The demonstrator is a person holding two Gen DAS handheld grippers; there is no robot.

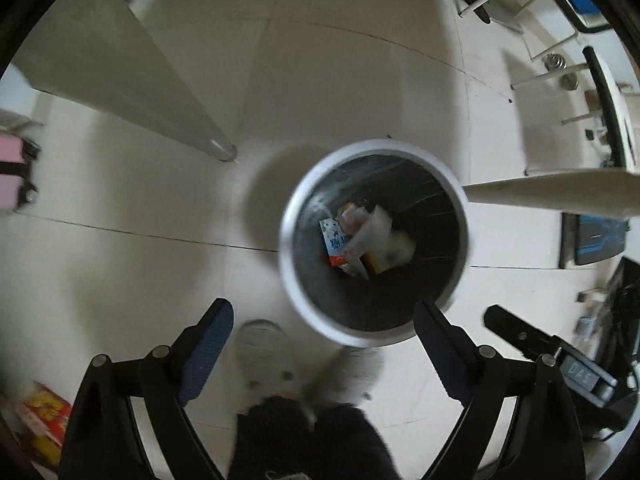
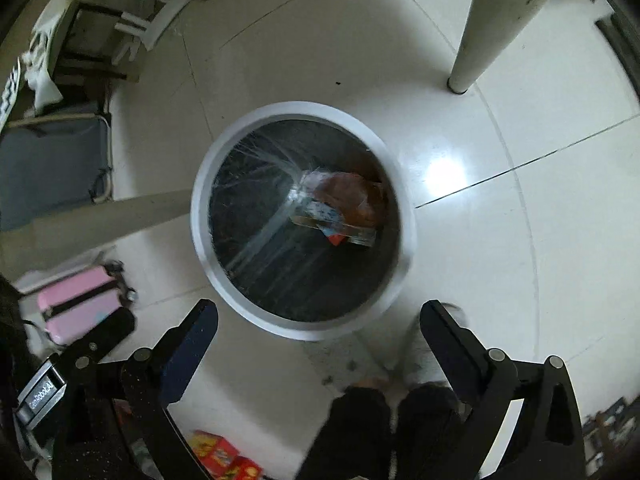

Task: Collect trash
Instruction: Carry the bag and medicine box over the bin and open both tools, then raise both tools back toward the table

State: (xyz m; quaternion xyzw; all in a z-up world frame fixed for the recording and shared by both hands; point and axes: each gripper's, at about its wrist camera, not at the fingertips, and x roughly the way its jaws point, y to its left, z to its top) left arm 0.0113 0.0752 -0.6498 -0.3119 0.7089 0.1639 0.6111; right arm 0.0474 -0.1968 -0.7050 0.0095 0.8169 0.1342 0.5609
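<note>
I find the left tongs [image 1: 324, 332] spread wide with nothing between the blue-padded fingers [image 1: 208, 354]. The right tongs [image 2: 320, 330] are likewise spread wide and empty; their outer housing also shows at the lower right of the left wrist view, label blurred.

Directly ahead of both tongs, below them on the floor, stands the trash bin [image 1: 304, 312], round with a white rim and a dark liner. In the left view its near rim sits between the fingertips, and the right finger overlaps its edge. In the right view the bin [image 2: 224, 280] lies centred just beyond the fingertips.

At the bottom of the bin lies the trash [image 1: 360, 240]: a blue-and-white carton, clear plastic and some orange packaging, piled together. Motion blur keeps me from separating the pieces. From the right wrist the trash [image 2: 344, 208] shows as a clear wrapper over something reddish-brown; I cannot tell what it is.

Nearer than the tongs, the operator's pale shoes [image 1: 264, 352] and dark trouser legs are cut off by the frame edge.

Left of the tongs, a pink suitcase [image 2: 80, 300] lies on the tiled floor [image 2: 520, 260], and a red-and-yellow box [image 2: 224, 456] is partly hidden behind the left finger mount. Ahead and right of the right tongs, a white furniture leg [image 2: 492, 32] meets the floor. Objects along the far rim are too distorted to identify.
</note>
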